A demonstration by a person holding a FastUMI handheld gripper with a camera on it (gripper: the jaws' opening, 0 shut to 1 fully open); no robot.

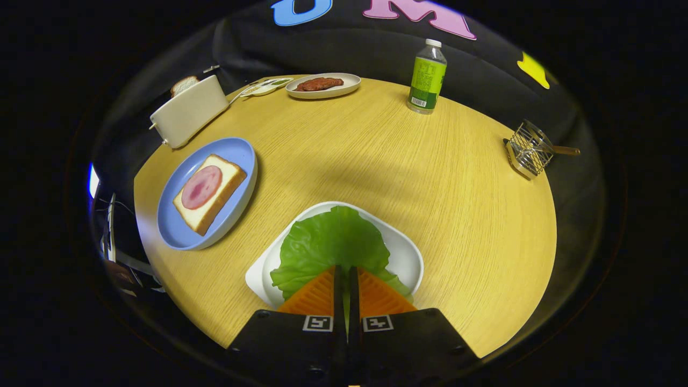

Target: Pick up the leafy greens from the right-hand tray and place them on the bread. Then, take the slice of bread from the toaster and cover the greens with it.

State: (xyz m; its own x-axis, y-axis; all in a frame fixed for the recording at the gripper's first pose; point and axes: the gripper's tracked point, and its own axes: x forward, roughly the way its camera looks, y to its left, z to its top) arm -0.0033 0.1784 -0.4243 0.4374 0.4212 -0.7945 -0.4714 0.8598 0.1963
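Observation:
A green lettuce leaf point(330, 242) lies over a white tray point(404, 252) just ahead of my fingers. My gripper point(345, 269) is shut on the leaf's near edge, and a thin strip of green shows between the two fingers. Whether the leaf rests on the tray or hangs just above it I cannot tell. To the left beyond the tray, a blue plate point(236, 153) holds a slice of bread point(228, 174) topped with a round pink ham slice point(201, 186). Farther back on the left stands a cream toaster point(188, 111) with a bread slice point(184, 84) sticking out of its slot.
The round wooden table point(376, 156) carries a green-labelled bottle point(427, 78) at the back, an oval plate with a brown meat piece point(322, 86), a small dish point(266, 86) beside it, and a wire rack point(529, 149) at the right edge.

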